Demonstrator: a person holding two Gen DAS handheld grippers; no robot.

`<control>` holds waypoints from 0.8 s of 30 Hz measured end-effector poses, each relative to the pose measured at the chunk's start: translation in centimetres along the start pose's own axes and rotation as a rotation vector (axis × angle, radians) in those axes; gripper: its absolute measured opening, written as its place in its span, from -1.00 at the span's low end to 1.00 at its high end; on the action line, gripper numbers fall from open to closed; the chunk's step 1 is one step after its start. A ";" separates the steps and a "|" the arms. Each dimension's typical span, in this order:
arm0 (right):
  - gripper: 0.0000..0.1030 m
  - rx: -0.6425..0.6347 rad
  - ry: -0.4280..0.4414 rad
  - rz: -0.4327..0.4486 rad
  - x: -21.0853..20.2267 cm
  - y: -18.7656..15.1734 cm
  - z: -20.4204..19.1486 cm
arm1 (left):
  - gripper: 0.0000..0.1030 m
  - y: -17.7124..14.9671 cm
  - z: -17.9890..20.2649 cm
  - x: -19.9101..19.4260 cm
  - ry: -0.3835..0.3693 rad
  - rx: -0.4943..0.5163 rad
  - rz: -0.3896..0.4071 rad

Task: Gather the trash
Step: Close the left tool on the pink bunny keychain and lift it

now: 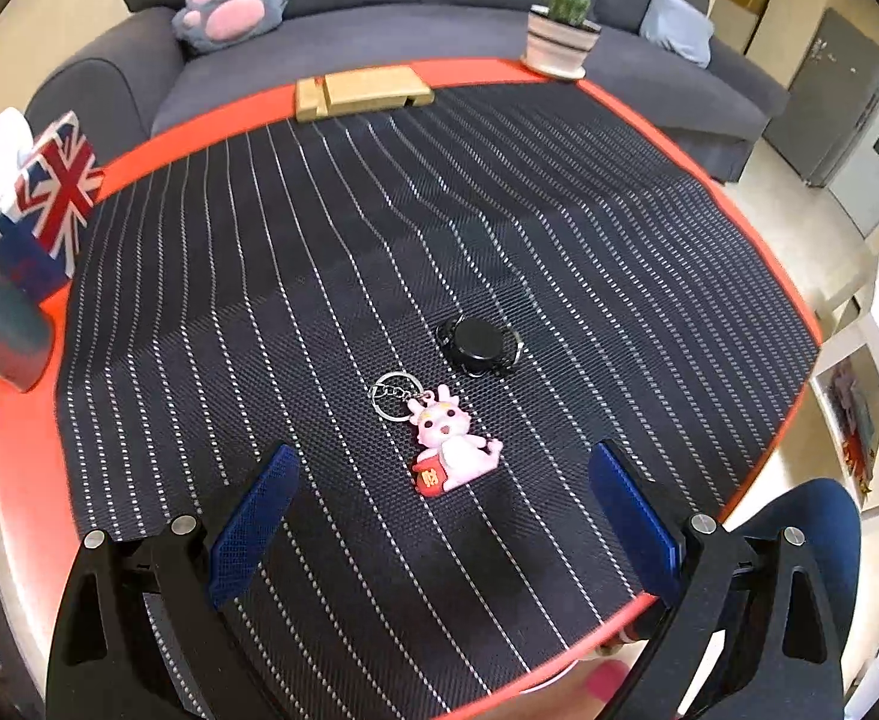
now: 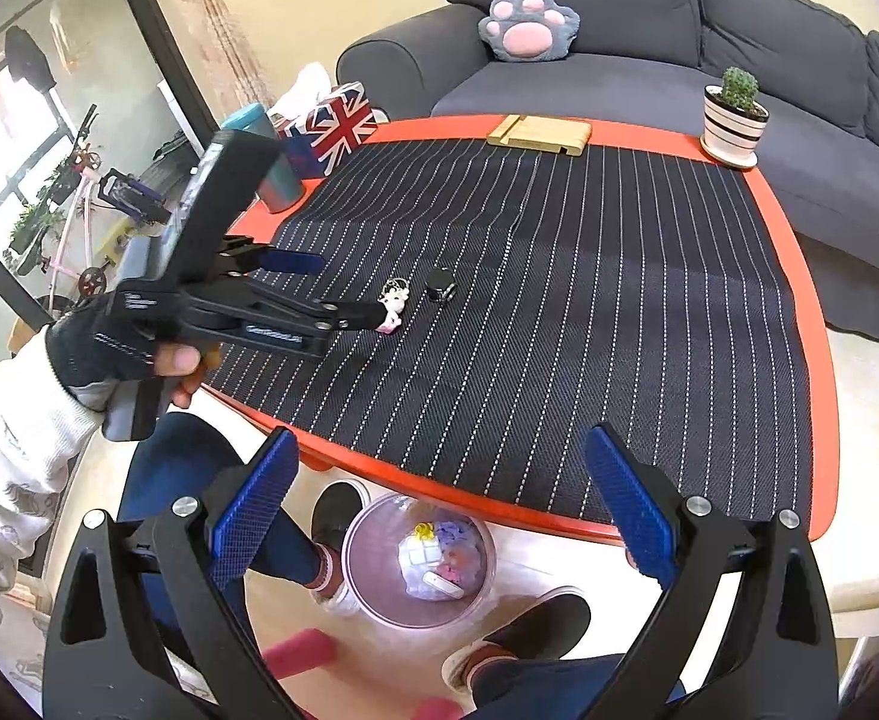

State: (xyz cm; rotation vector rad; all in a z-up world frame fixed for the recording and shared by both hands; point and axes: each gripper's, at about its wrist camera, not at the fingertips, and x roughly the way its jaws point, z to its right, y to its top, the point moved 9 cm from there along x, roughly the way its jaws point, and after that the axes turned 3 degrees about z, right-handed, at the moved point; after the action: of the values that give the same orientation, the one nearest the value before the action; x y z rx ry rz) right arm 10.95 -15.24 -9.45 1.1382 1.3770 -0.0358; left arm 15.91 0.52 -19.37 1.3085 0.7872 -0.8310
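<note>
Left claw open, hovering w/ pink dragon keychain between its fingers; black round lid just beyond. Right claw open above trash bin on floor, near surface edge.

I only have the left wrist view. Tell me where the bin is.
Observer: The bin stands on the floor by the near table edge, between the person's shoes, under the right claw.
Operator: Report what's in it.
Observer: It already holds some trash: pale scraps and a yellow bit.
Operator: Give me the right claw's state.
Observer: Open and empty, off the table, above the bin.
Operator: Confirm how my left claw sits.
Observer: The left claw is open, low over the mat, its tips beside the pink keychain; the black cap lies just past it.
</note>
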 end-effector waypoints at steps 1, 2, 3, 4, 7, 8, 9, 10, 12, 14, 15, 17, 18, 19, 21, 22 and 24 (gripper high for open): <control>0.84 0.002 0.000 -0.002 0.1 -0.1 0.0 | 0.81 0.0 -0.1 0.4 0.007 0.000 -0.004; 0.84 0.003 0.001 -0.002 0.1 0.0 0.1 | 0.81 -0.1 -0.1 0.8 0.009 -0.001 -0.007; 0.84 0.004 0.001 -0.003 0.1 -0.1 0.1 | 0.81 -0.2 -0.1 1.1 0.012 -0.001 -0.007; 0.84 0.006 0.002 -0.002 0.1 -0.1 0.1 | 0.80 -0.2 -0.1 1.4 0.016 0.001 -0.008; 0.84 0.012 0.007 -0.003 0.2 -0.2 0.2 | 0.73 -0.3 0.1 1.9 0.020 0.002 -0.004; 0.84 0.013 0.007 -0.005 0.3 -0.2 0.3 | 0.61 -0.4 0.2 2.1 0.022 0.004 -0.006; 0.84 0.013 0.007 -0.006 0.4 -0.2 0.3 | 0.53 -0.5 0.2 2.2 0.027 0.006 -0.007; 0.84 0.013 0.007 -0.006 0.4 -0.3 0.3 | 0.49 -0.6 0.2 2.3 0.027 0.006 -0.008; 0.84 0.015 0.009 -0.007 0.5 -0.2 0.3 | 0.32 -0.7 0.0 2.4 0.030 0.003 -0.008; 0.84 0.017 0.010 -0.006 0.6 -0.3 0.3 | 0.21 -0.8 0.0 2.5 0.026 -0.001 -0.008; 0.84 0.017 0.010 -0.006 0.6 -0.2 0.3 | 0.11 -0.9 0.0 2.7 0.022 0.000 -0.012; 0.84 0.017 0.011 -0.006 0.6 -0.2 0.3 | -0.01 -1.1 0.0 2.8 0.022 0.003 -0.014; 0.84 0.017 0.011 -0.006 0.6 -0.2 0.3 | -0.02 -1.2 0.0 2.8 0.023 0.007 -0.011; 0.84 0.017 0.012 -0.005 0.6 -0.2 0.3 | -0.03 -1.2 0.0 2.7 0.020 0.007 -0.008; 0.84 0.017 0.016 -0.005 0.7 -0.1 0.2 | -0.29 -1.2 0.1 2.6 0.013 0.004 -0.005; 0.84 0.016 0.018 -0.006 0.8 -0.1 0.1 | -0.30 -1.2 0.1 2.6 0.013 0.006 -0.005; 0.84 0.014 0.018 -0.007 1.0 0.0 0.1 | -0.31 -1.2 0.1 2.6 0.010 0.012 -0.006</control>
State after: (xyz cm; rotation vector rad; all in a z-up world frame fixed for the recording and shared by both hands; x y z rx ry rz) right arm 11.28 -14.76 -10.22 1.1480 1.3992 -0.0405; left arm 16.15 0.15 -22.19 1.3218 0.7952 -0.8358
